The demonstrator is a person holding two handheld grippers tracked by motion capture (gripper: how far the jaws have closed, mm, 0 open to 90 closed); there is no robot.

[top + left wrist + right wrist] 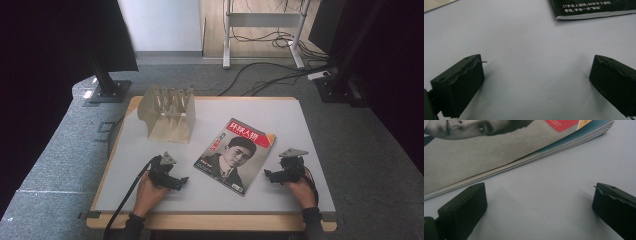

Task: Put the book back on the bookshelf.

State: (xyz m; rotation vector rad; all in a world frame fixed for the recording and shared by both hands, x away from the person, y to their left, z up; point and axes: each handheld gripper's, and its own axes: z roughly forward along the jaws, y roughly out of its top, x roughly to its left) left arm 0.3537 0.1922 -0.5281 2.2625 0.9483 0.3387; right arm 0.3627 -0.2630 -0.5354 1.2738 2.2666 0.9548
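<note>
Tongs, left (pixel 184 181) and right (pixel 267 175), are held wide and empty beside the magazine (pixel 235 154) lying flat on the counter (pixel 300 120); light, floppy and glossy, it is probably best gripped at its stacked page edge (pixel 529 160).

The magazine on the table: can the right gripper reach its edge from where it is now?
Probably yes. The right gripper rests beside the magazine with open jaws, and in the right gripper view only bare table lies between them and the magazine's page edge. Nothing stands in the way.
</note>
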